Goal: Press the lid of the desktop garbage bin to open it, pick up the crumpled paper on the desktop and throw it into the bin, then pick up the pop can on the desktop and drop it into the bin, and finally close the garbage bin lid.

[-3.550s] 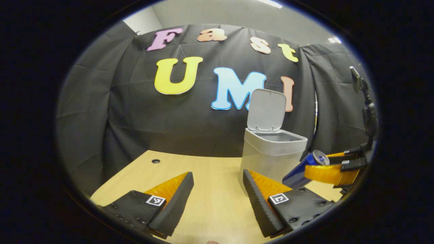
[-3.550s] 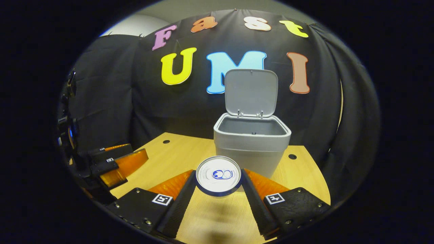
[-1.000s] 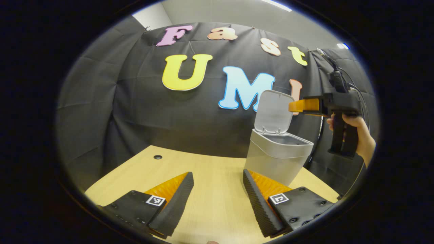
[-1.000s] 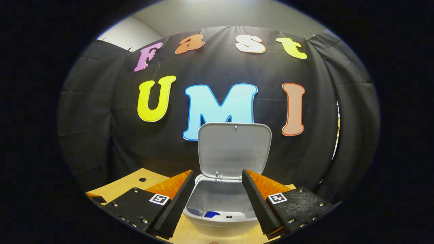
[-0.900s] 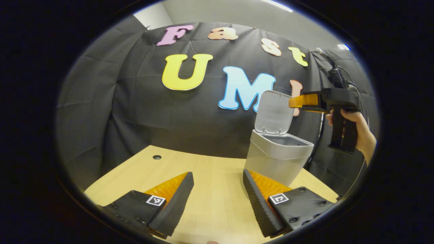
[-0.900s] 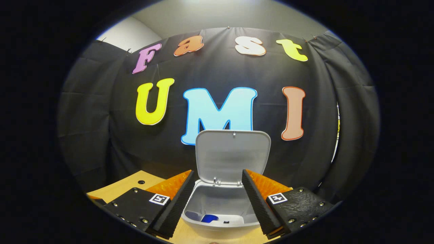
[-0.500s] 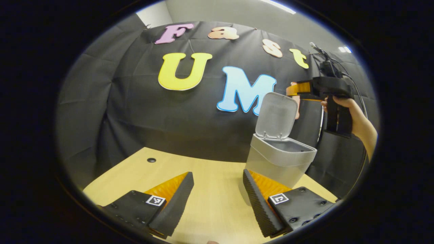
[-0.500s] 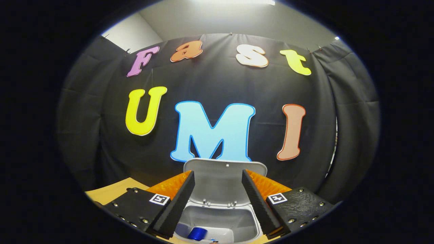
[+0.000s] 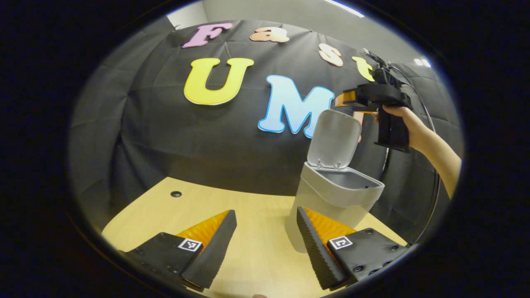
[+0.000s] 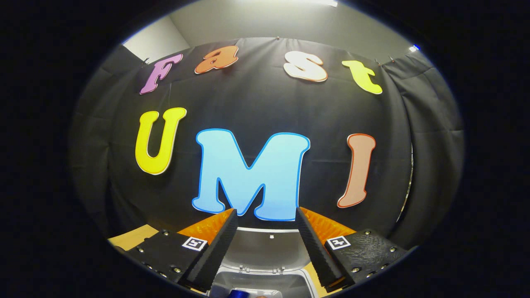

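Right gripper [image 10: 265,244] has risen since half a second ago: lid [image 10: 268,248] now sits low between its fingers, blue pop can [image 10: 239,294] only a sliver at 6 o'clock inside the bin.
No readable brand on can or garbage bin [image 9: 331,203]; square coded tags on the finger mounts, nothing legible. Right gripper jaws wide apart, holding nothing; in the left gripper view it hangs at 2 o'clock [image 9: 345,99], held by a hand [image 9: 408,124], just above the upright lid's [image 9: 337,138] top edge, contact unclear. Left gripper [image 9: 265,244] wide open, empty, over the wooden desk [image 9: 248,215], bin standing at its 3 o'clock finger. Crumpled paper not discernible.
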A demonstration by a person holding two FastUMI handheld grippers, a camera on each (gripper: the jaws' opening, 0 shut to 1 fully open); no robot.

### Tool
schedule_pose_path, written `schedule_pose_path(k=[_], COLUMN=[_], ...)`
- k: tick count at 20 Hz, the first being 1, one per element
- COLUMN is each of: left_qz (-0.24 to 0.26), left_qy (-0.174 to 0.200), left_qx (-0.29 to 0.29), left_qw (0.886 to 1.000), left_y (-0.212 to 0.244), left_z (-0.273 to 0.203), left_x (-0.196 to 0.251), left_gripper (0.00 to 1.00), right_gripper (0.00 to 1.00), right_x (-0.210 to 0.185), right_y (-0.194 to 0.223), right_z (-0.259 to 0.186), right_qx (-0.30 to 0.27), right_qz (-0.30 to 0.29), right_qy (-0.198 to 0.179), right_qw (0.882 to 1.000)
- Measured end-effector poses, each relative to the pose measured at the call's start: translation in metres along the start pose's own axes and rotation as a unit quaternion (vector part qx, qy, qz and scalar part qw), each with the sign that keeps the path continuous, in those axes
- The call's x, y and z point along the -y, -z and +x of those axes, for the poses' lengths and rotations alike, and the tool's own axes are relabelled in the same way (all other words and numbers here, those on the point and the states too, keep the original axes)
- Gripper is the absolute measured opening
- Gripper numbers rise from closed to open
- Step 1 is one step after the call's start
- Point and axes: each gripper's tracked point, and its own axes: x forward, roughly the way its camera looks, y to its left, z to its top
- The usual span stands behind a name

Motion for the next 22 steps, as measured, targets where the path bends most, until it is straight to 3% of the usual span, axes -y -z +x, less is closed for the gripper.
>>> schedule_pose_path(k=[8,15,22], left_qz=[-0.012,-0.003,-0.005], left_qy=[-0.011,0.012,-0.004], left_qx=[0.006,0.024,0.028], left_qw=[1.000,1.000,1.000], left_y=[0.002,0.010,0.013], left_z=[-0.010,-0.023,-0.044], left_x=[-0.004,0.015,0.014], left_gripper=[0.96,0.96,0.95], right_gripper=[0.90,0.90,0.90], right_x=[0.002,0.003,0.001], right_y=[0.012,0.025,0.047], right_z=[-0.006,-0.041,-0.078], right_qx=[-0.018,0.000,-0.007], right_qz=[0.007,0.040,0.037], right_qy=[-0.010,-0.020,-0.028], right_qw=[1.000,0.999,0.999])
